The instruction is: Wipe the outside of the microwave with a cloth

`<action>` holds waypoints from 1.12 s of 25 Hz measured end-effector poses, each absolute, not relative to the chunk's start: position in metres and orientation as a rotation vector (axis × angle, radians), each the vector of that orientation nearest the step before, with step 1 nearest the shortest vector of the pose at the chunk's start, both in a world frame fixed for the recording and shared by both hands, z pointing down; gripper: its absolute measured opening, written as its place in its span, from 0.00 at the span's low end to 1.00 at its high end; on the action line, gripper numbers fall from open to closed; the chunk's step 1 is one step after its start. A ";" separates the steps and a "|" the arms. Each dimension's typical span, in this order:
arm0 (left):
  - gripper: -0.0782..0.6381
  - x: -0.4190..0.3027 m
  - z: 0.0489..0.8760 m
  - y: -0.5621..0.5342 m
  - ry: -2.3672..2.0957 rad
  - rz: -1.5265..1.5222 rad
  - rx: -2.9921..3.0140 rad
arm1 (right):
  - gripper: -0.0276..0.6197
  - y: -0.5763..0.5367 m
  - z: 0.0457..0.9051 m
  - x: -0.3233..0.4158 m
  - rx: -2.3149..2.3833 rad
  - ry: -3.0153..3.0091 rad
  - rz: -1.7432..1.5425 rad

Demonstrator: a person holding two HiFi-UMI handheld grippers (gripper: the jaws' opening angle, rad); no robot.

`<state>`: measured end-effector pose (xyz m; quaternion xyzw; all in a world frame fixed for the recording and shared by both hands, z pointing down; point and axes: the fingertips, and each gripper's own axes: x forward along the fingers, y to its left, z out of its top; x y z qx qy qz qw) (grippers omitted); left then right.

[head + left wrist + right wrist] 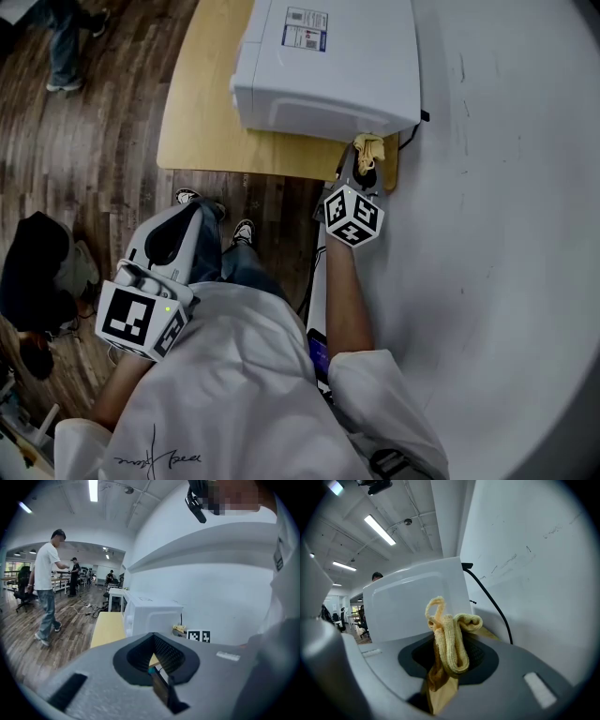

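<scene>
- the right gripper [362, 174] has its fingers clamped on a bunched-up yellow knitted cloth [447, 639]. a wad of it sticks out in front and a flatter tail hangs below.
- the left gripper [172, 240] is parked low by the person's lap, well away from everything. in its own view the fingers look pressed together with nothing between them.
- the white boxy microwave [328, 66] sits on a light wooden table [202, 117], pushed close to a white wall [506, 206]. a black power cord [492, 602] runs out of its back on the wall side.
- in the head view the cloth is up at the bottom corner of the side panel facing the person, at the end nearest the wall. i honestly can't tell if it's touching the panel or just short of it.
- my read is that this is the wiping step on that near side panel, either just starting or working the corner. the top and the other sides look like they still need doing, but no view shows what's actually been cleaned.
- next move, i'd guess: press the wad flat on the panel and sweep along it away from the wall, keeping the hanging tail clear of the cord.
- writing: there's a white sticker with a blue patch [307, 28] on the microwave's top, but the print is too small to read. no brand name shows anywhere.
</scene>
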<state>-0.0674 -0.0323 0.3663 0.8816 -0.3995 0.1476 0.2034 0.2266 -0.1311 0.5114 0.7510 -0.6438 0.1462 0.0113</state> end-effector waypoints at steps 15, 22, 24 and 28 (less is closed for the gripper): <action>0.10 -0.070 0.369 -0.033 -1.112 0.415 2.452 | 0.22 -0.139 0.519 0.162 2.191 -2.142 0.483; 0.10 -0.078 0.368 -0.034 -1.133 0.408 2.441 | 0.22 -0.145 0.520 0.119 2.105 -2.224 0.507; 0.10 -0.080 0.368 -0.034 -1.138 0.405 2.438 | 0.22 -0.147 0.520 0.107 2.074 -2.250 0.509; 0.10 -0.085 0.369 -0.034 -1.148 0.400 2.431 | 0.22 -0.150 0.522 0.086 2.029 -2.283 0.519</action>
